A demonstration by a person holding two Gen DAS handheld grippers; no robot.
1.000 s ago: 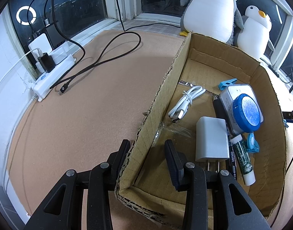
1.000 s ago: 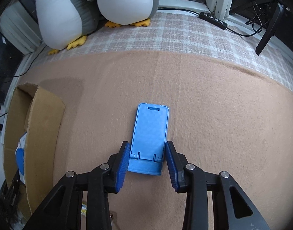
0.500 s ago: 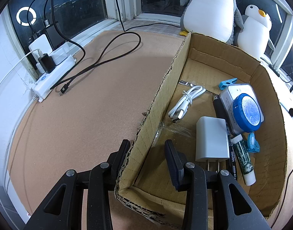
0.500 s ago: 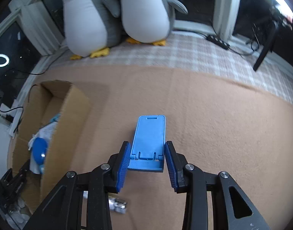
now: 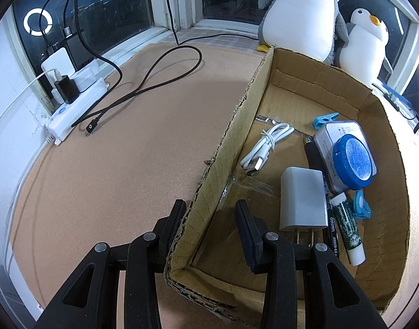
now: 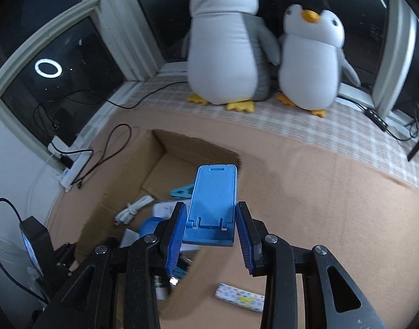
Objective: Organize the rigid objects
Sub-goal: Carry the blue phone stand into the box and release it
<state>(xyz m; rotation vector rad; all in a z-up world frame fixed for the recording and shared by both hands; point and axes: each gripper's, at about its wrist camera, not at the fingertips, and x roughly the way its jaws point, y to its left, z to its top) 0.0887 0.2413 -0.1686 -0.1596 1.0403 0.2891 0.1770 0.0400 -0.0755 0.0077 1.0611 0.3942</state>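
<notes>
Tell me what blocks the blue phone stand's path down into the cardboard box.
Nothing visible does. The right gripper holds the blue phone stand above the cardboard box, whose top is open. Beneath it the floor is crowded: a white cable and a blue-lidded tin.

A flat blue plastic phone stand [image 6: 212,205] is hanging in the air above the open cardboard box [image 6: 165,148], clamped at its hinged base. Inside the box, a white charger [image 5: 302,197], coiled white cable [image 5: 267,145], blue-lidded tin [image 5: 346,156] and lip balm tube [image 5: 349,230] are lying flat.
</notes>
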